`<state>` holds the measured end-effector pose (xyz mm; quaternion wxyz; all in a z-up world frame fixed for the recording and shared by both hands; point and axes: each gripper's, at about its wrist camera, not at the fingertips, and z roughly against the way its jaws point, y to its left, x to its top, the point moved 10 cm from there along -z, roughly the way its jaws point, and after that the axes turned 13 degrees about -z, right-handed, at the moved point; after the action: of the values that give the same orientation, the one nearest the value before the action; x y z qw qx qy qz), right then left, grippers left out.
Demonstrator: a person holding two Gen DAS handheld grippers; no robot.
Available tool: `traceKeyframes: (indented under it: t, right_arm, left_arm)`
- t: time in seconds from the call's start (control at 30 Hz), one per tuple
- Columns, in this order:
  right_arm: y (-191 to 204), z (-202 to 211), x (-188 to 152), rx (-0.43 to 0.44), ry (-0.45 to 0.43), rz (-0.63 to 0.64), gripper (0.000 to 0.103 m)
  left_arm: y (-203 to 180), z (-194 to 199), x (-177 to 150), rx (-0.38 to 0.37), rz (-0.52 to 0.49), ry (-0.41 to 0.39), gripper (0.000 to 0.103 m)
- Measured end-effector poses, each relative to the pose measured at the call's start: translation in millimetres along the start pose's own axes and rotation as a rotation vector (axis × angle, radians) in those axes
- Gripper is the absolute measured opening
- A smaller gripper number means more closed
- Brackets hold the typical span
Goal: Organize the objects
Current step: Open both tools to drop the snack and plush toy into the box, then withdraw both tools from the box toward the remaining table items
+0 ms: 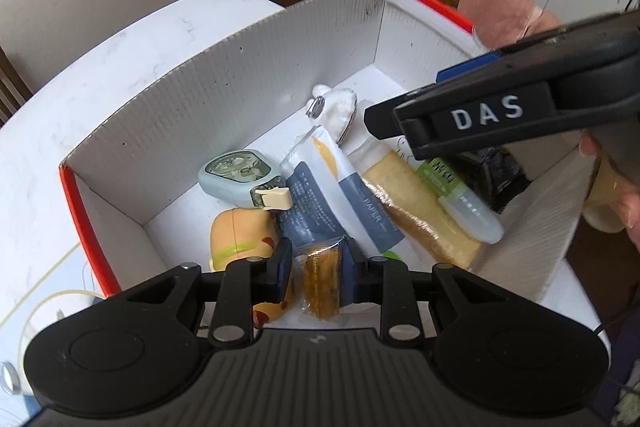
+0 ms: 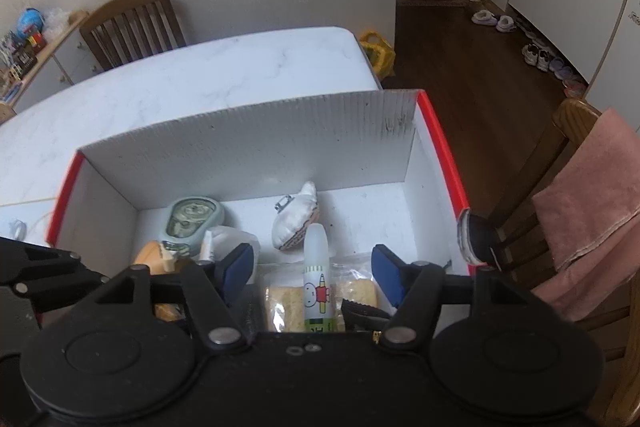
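- Pinching a small wrapped snack [image 1: 320, 277] at its middle, the left gripper [image 1: 318, 267] has its blue pads pressed on the wrapper just over the box [image 1: 224, 75] floor.
- That snack looks light, with a crinkly, slippery film; a grip across the solid middle seems safer than the loose ends.
- Spread apart and holding nothing, the right gripper [image 2: 316, 273] hangs over a glue stick [image 2: 316, 279] lying on a bagged sponge [image 2: 280, 311].
- Both grippers point steeply down into the box.
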<state>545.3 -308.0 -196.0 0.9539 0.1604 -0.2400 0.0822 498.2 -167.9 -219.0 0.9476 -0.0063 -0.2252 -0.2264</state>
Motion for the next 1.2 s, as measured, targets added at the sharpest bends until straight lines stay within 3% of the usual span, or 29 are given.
traceKeyframes:
  t: [0.2,0.23,0.27,0.33,0.93,1.2]
  right_arm:
    - [3,19,-2,0.046,-0.03,-0.01,0.072]
    - [4,22,-3,0.05,-0.034,-0.007,0.072]
    - [5,25,-4,0.053,-0.037,-0.004,0.072]
    - [7,31,-7,0.06,-0.045,0.002,0.074]
    - [39,102,-39,0.117,-0.123,0.016,0.078]
    - [72,122,-52,0.14,-0.149,0.016,0.08]
  left_arm:
    - [-2,15,0,-0.023,0.027,-0.039,0.03]
    - [-1,17,0,-0.026,0.032,-0.046,0.037]
    - [-1,19,0,-0.025,0.036,-0.052,0.056]
    - [-1,25,0,-0.008,0.036,-0.074,0.072]
    - [-6,109,-18,-0.044,0.037,-0.264,0.072]
    - [17,154,-46,0.019,0.035,-0.333,0.074]
